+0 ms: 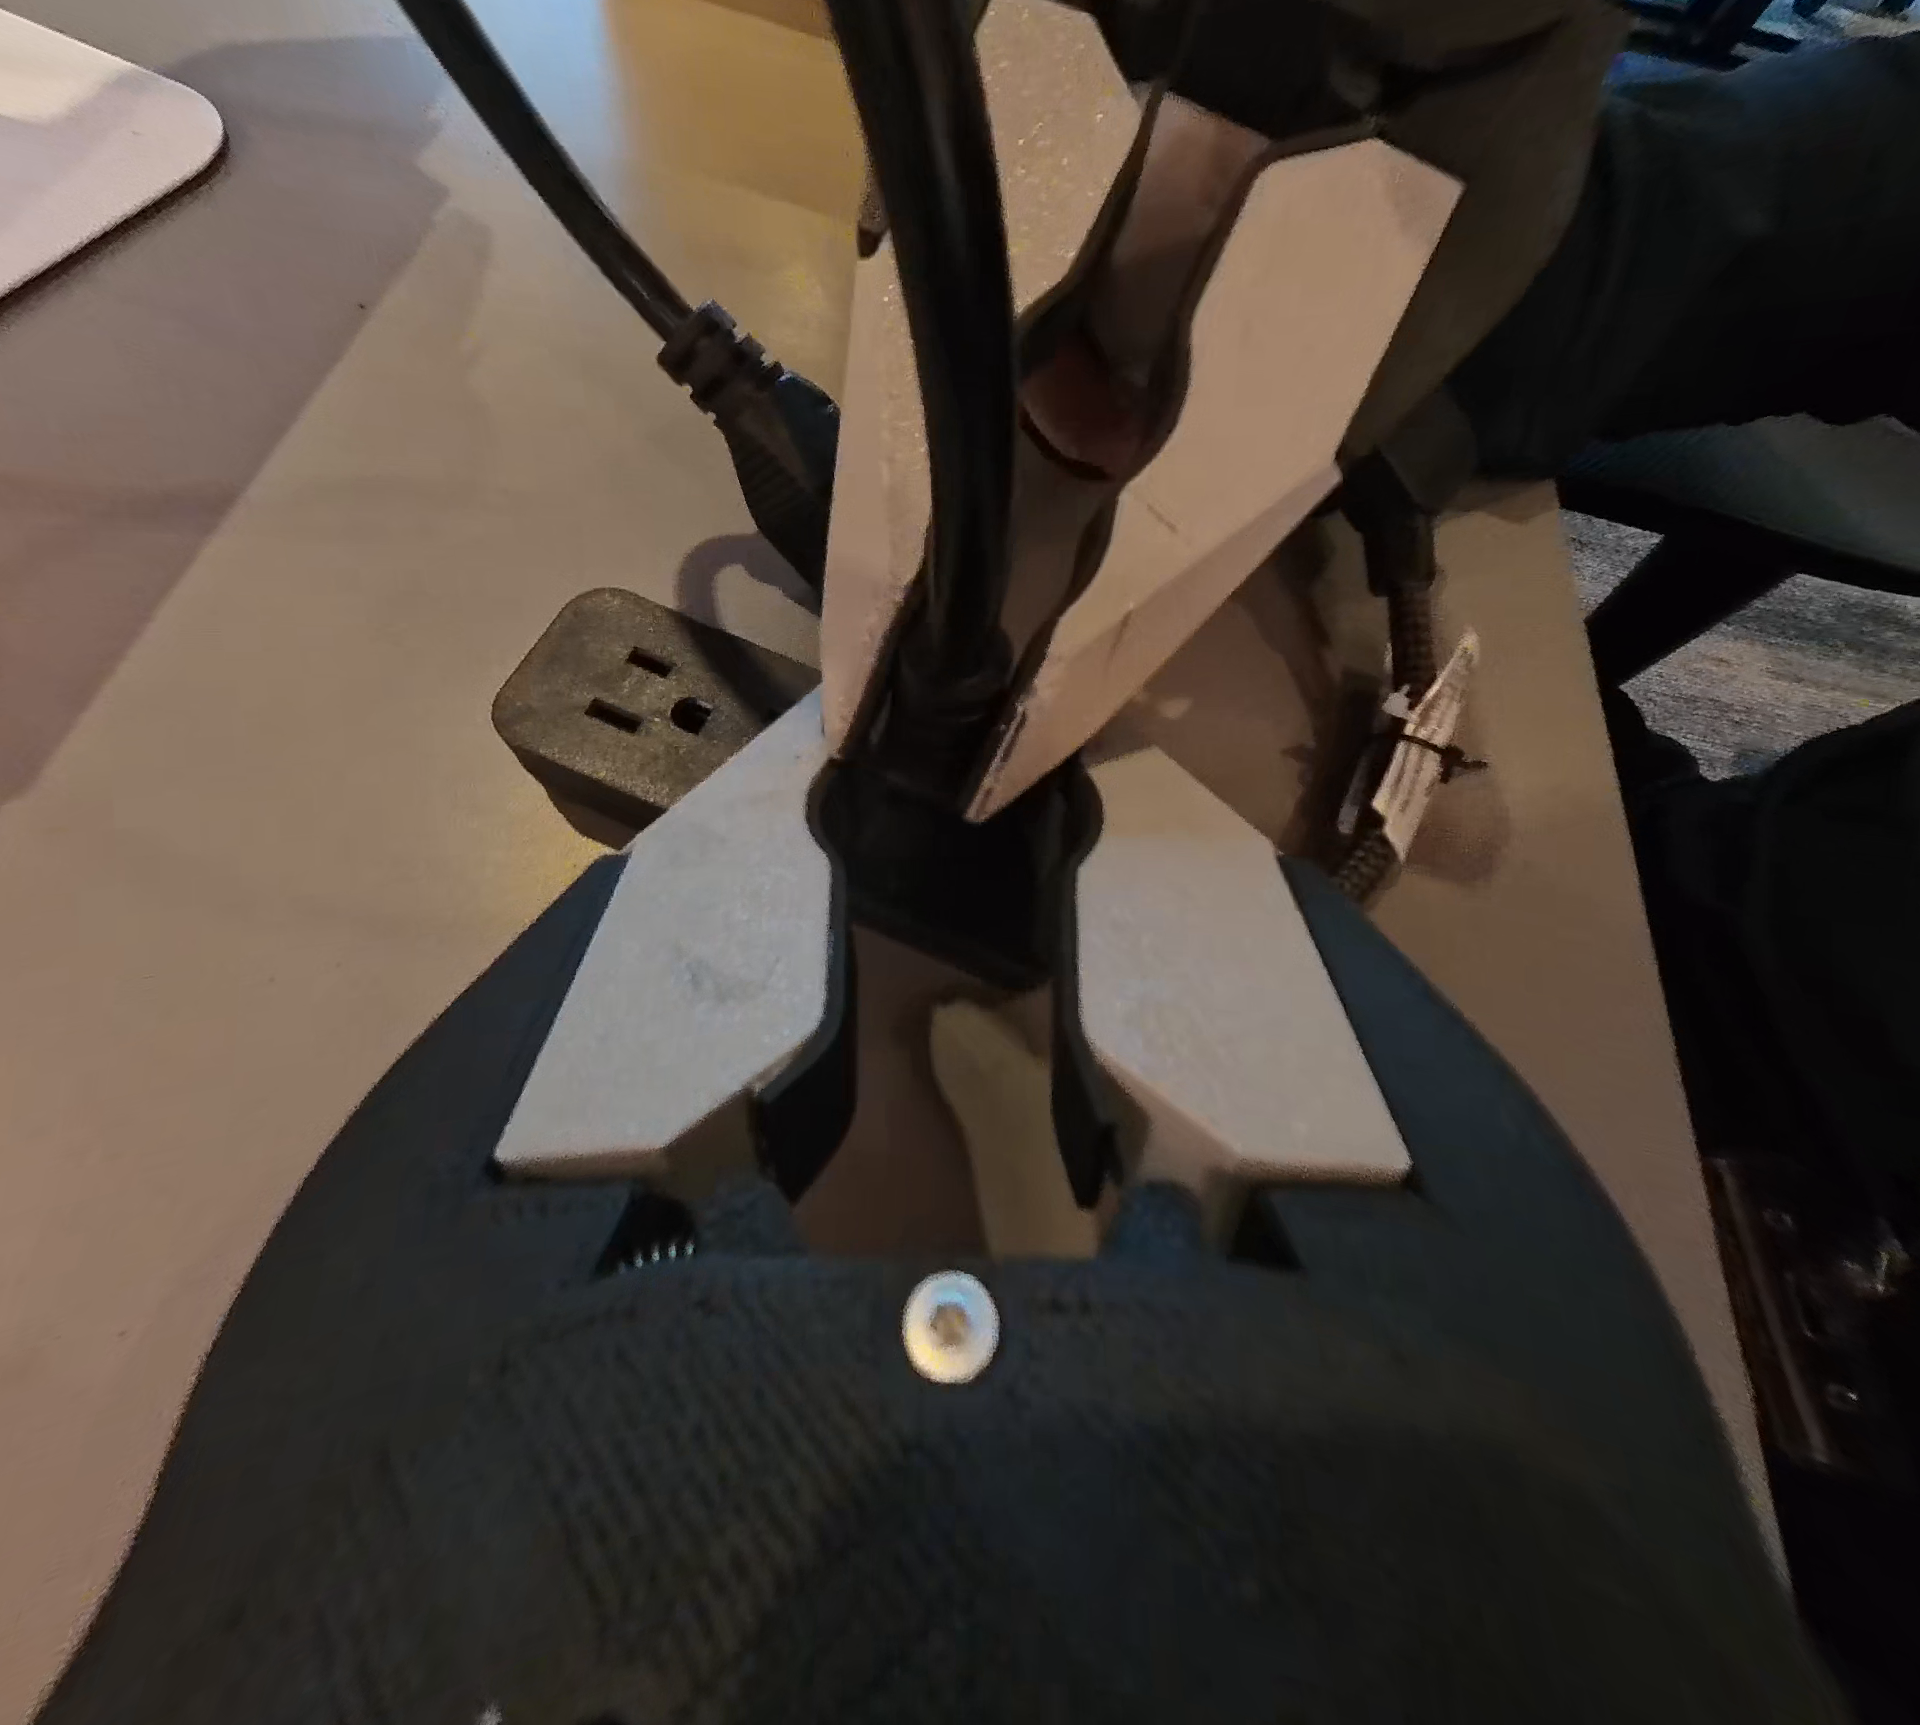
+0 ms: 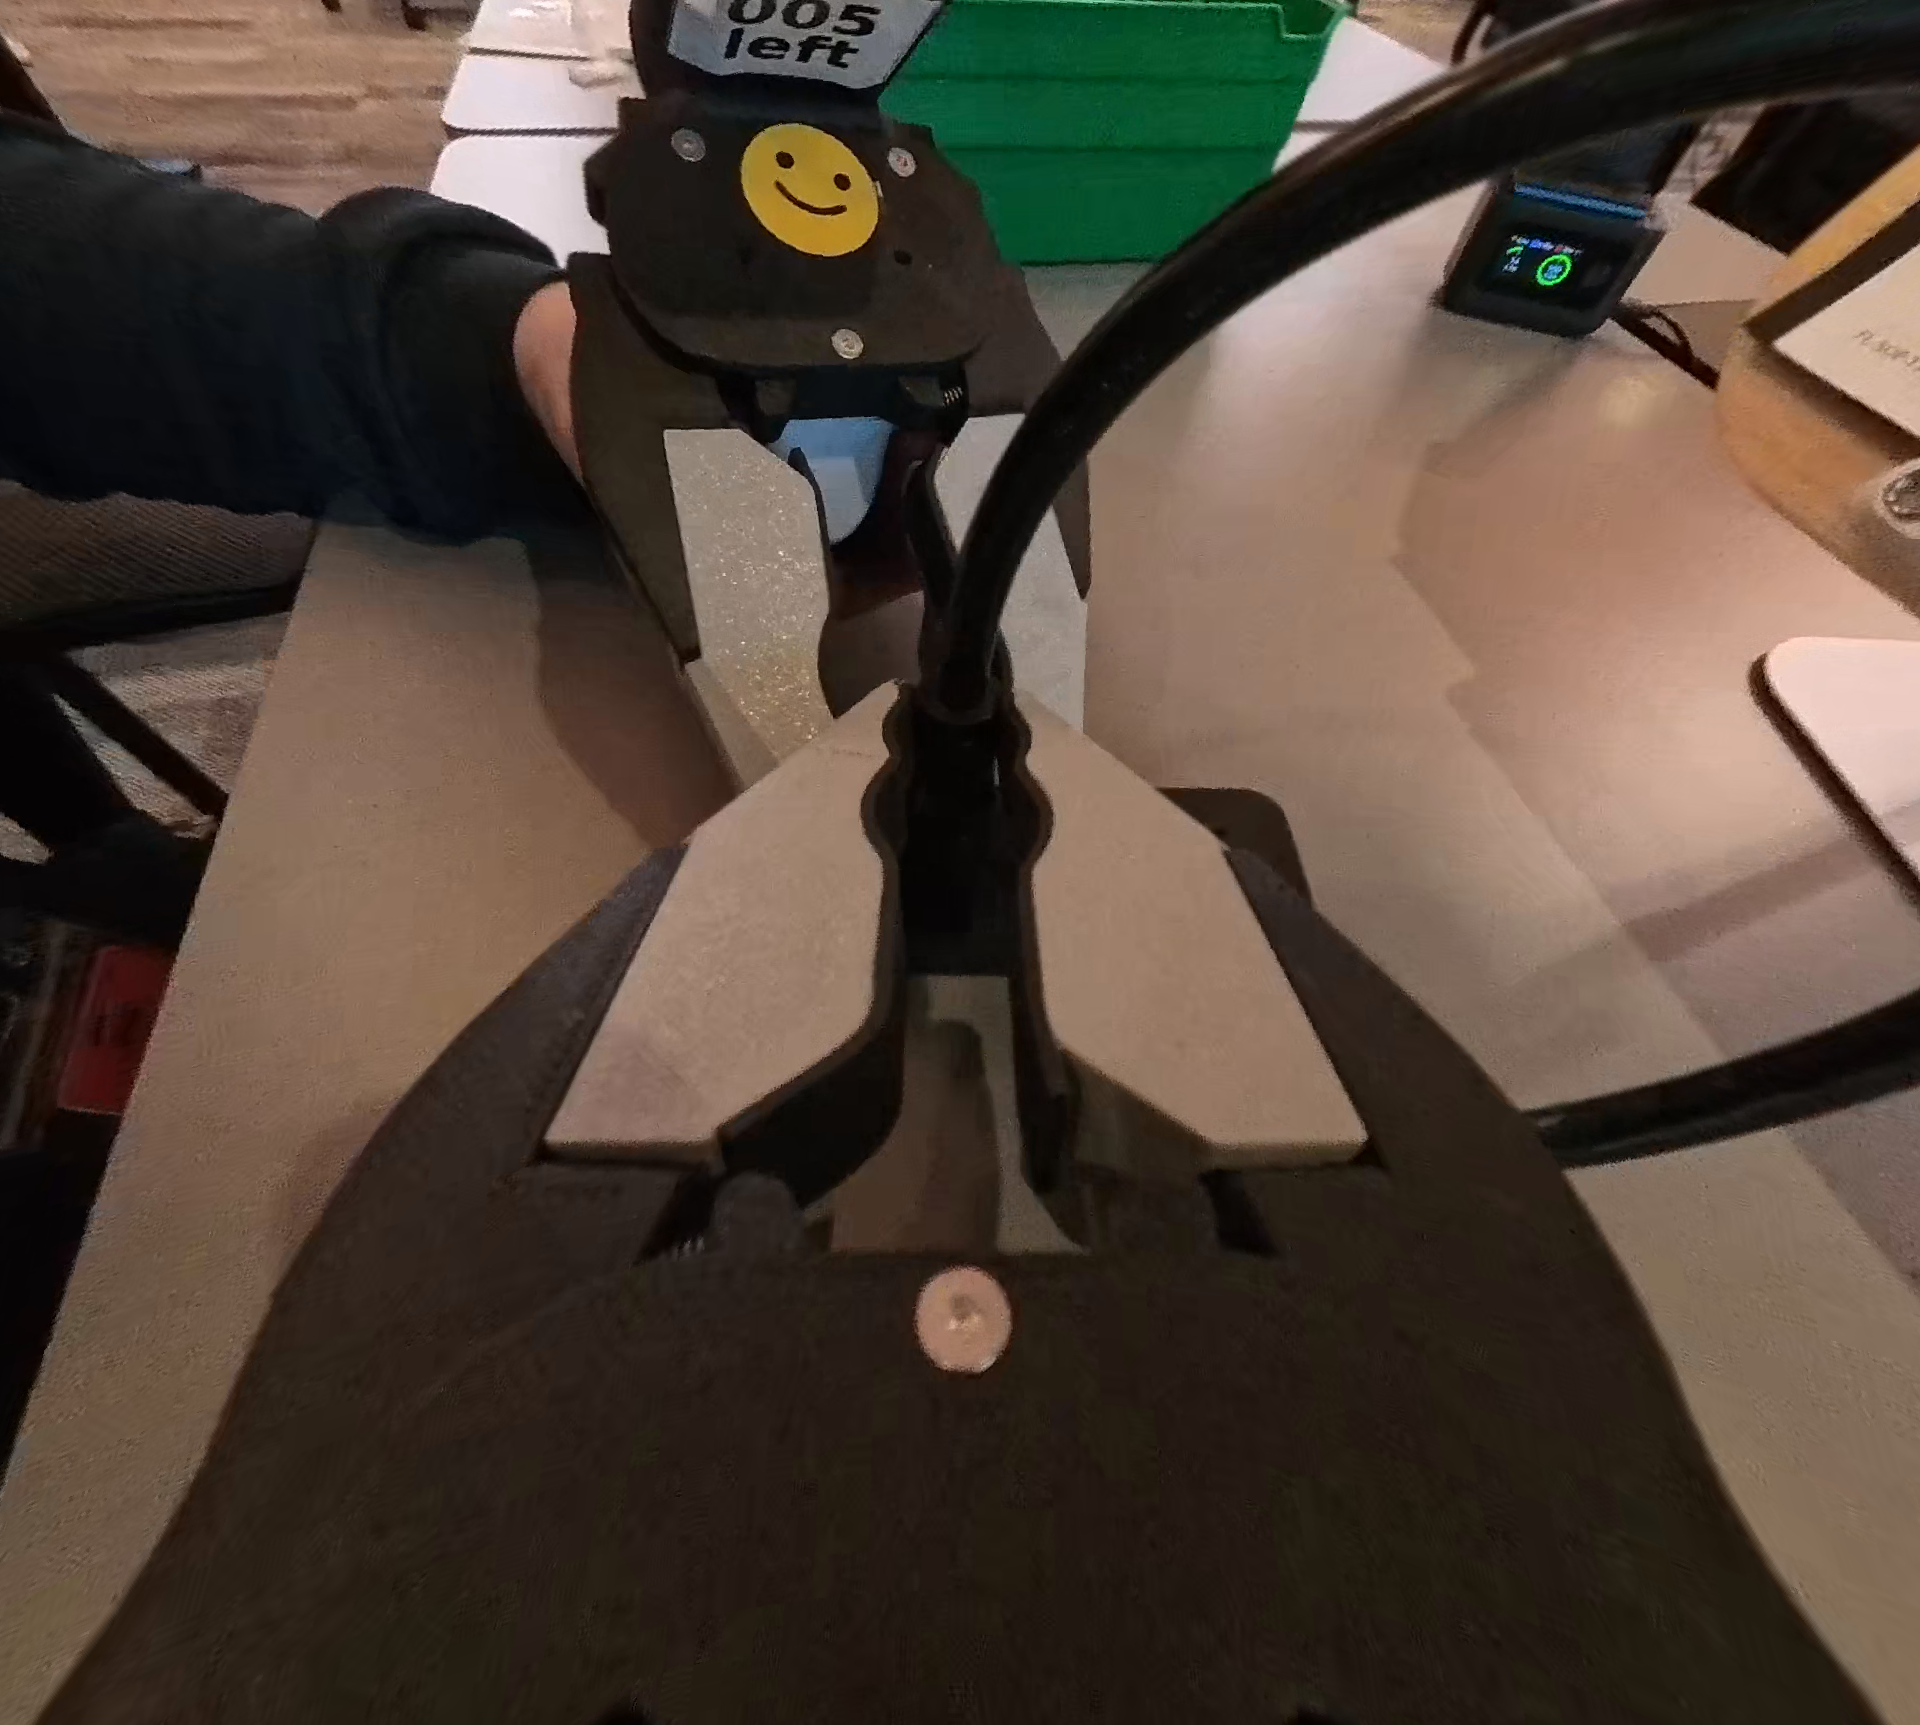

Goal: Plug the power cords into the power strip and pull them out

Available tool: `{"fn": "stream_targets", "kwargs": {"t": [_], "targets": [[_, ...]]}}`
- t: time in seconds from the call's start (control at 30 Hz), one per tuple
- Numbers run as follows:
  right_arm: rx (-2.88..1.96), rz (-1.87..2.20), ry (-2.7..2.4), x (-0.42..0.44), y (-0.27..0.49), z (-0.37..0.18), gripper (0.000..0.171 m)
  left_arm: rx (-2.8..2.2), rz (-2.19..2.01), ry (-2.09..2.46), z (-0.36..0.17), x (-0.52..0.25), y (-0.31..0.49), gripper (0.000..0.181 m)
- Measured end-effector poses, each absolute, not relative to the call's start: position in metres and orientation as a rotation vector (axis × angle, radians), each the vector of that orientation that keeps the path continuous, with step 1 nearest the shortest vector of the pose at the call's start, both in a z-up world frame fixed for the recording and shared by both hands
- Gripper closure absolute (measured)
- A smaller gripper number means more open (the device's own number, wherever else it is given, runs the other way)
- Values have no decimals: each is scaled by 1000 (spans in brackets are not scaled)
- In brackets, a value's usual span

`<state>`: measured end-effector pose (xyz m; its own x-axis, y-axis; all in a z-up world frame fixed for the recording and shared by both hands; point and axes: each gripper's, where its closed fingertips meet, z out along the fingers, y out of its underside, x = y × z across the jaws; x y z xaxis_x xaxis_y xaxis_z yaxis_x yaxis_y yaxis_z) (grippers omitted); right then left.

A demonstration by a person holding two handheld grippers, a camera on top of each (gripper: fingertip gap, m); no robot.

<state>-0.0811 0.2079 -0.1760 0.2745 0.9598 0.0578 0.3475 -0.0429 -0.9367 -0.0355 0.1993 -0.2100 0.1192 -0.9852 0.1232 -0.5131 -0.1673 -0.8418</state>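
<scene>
Black rubber: the plug (image 1: 951,886) sits clamped between the grey fingers of the left tool (image 1: 951,865), and its cord (image 1: 940,325) rises from it. The right tool (image 1: 935,740) comes in from the opposite side and pinches the same plug just above, at the cord's ribbed collar, so both are closed on it. Only the left wrist view shows the power strip (image 1: 634,719) on the counter (image 1: 312,740): its end socket is free, just left of the two tools, and a second plug (image 1: 769,428) stands in it behind. In the right wrist view the strip is hidden; there the right tool (image 2: 956,802) grips the plug (image 2: 951,844), the cord (image 2: 1247,241) arches away to the right, and the left tool (image 2: 883,667) faces it with a yellow smiley sticker (image 2: 808,189) on its body. Behind stands a green bin (image 2: 1091,106); I cannot tell what is in it.
</scene>
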Motion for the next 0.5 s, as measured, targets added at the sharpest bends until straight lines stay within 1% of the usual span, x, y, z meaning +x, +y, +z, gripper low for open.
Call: {"fn": "stream_targets", "kwargs": {"t": [0.07,0.1,0.17,0.2,0.23,0.3,0.5], "targets": [[-1564,799,-1257,-81,204,-176,159,-1748,-961,1483,-210,-35,196,146],[-1547,826,-1274,-81,199,-175,159,-1737,-980,1500,-209,-35,193,148],[-1502,971,-1301,-85,183,-168,159,-1688,-1059,1574,-207,-34,179,137],[-1500,999,-1294,-86,182,-167,159,-1666,-1052,1605,-208,-34,175,142],[-1515,992,-1288,-86,185,-168,159,-1647,-1019,1624,-209,-33,173,158],[-1524,998,-1298,-86,185,-171,159,-1641,-883,1642,-216,-35,180,158],[-1599,1021,-1199,-91,191,-170,162,-1671,-919,1634,-218,-40,182,158]]}}
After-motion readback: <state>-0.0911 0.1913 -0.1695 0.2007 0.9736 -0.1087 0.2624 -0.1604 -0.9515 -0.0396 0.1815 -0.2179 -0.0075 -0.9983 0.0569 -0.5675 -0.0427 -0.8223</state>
